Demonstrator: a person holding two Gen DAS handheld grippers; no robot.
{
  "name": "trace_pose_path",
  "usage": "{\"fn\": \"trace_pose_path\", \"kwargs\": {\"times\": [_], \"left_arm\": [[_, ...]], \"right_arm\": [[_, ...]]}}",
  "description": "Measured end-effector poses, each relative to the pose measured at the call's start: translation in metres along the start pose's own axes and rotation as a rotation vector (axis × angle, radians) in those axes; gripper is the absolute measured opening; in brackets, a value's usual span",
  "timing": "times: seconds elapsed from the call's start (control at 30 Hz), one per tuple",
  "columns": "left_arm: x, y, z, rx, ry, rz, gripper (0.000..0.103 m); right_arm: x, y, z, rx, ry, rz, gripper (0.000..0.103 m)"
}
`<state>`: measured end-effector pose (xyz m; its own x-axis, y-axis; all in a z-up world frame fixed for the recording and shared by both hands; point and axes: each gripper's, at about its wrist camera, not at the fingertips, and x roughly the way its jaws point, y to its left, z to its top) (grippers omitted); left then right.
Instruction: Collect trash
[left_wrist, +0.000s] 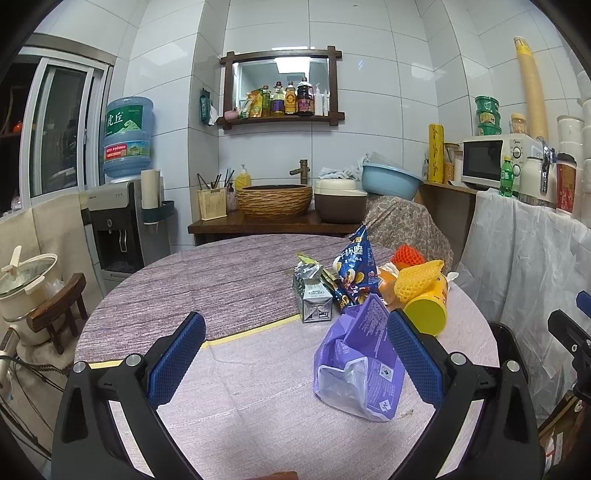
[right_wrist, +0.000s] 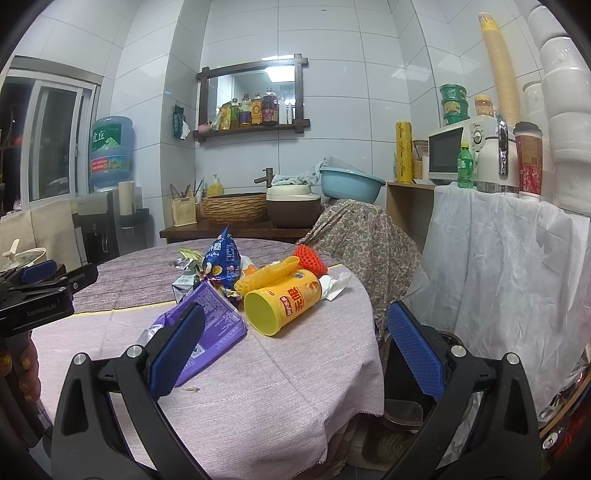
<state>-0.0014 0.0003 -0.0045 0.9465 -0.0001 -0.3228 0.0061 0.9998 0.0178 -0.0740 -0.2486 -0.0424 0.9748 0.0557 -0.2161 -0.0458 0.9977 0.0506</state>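
Observation:
A pile of trash lies on the round table (left_wrist: 221, 280): a purple snack bag (left_wrist: 358, 362), a small milk carton (left_wrist: 314, 299), a blue chip bag (left_wrist: 356, 269), a toppled yellow chip can (left_wrist: 428, 306), a yellow foam net (left_wrist: 417, 277) and an orange-red one (left_wrist: 406, 254). My left gripper (left_wrist: 295, 354) is open just above the table, with the purple bag near its right finger. My right gripper (right_wrist: 295, 349) is open too, hovering over the table's right edge. The purple bag (right_wrist: 210, 325) sits behind its left finger and the yellow can (right_wrist: 284, 302) lies ahead. Neither gripper holds anything.
A crumpled white tissue (right_wrist: 336, 286) lies behind the can. A dark container (right_wrist: 402, 410) sits on the floor under the table's right edge. A cloth-draped counter (right_wrist: 498, 258) with a microwave (right_wrist: 450, 155) stands to the right. A water dispenser (left_wrist: 118, 221) and a pot (left_wrist: 26, 284) on a stool stand to the left.

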Motion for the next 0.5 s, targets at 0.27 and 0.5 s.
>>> {"fn": "trace_pose_path", "kwargs": {"times": [0.27,0.5], "left_arm": [[0.0013,-0.0025,-0.0022,0.0,0.006,-0.003,0.098],[0.0003,-0.0009,-0.0025,-0.001,0.008,-0.006,0.098]], "right_arm": [[0.0014,0.0007,-0.0001,-0.002,0.003,0.0,0.098],[0.0014,0.0011,-0.0001,-0.005,0.004,0.001,0.098]]}}
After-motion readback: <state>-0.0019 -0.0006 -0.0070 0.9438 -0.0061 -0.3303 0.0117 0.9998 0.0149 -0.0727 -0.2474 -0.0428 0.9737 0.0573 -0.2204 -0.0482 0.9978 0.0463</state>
